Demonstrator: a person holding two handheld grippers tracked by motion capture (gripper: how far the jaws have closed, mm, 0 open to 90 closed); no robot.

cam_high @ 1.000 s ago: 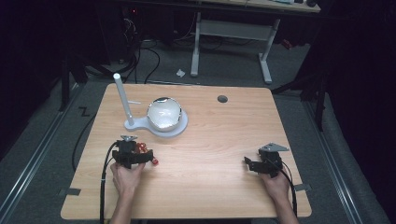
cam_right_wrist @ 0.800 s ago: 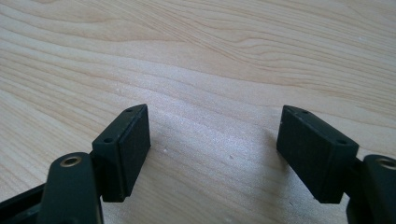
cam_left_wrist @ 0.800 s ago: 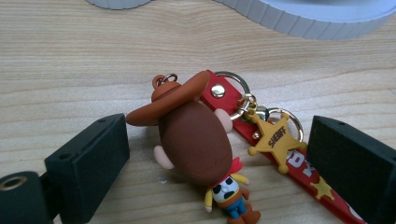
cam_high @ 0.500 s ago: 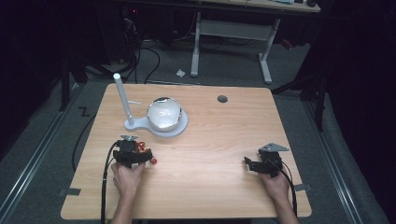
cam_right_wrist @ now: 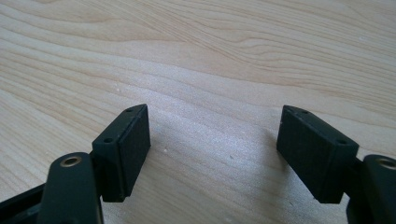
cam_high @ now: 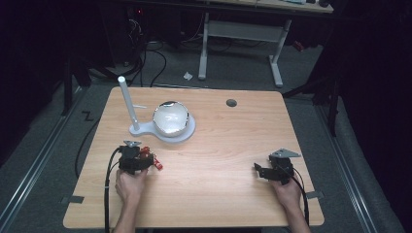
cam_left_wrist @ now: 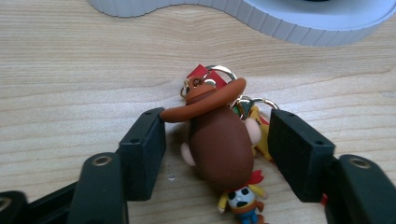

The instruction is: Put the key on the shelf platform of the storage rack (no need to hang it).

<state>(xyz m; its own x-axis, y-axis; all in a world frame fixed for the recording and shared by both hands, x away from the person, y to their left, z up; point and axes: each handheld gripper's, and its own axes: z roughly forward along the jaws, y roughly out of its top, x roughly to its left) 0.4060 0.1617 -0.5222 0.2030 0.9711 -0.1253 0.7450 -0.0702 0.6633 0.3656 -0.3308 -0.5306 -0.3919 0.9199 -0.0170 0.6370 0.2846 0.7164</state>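
Straddling the cowboy keychain [cam_left_wrist: 219, 144], left gripper [cam_left_wrist: 217, 149] perhaps touches its hat.

There are no words, numbers, brand names or signs to read anywhere in these pictures, not on the table, the toys or the tools.

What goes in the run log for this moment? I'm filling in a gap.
left gripper: open, jaws either side of cowboy keychain lying on table | right gripper: open, over bare wood | white stand: untouched
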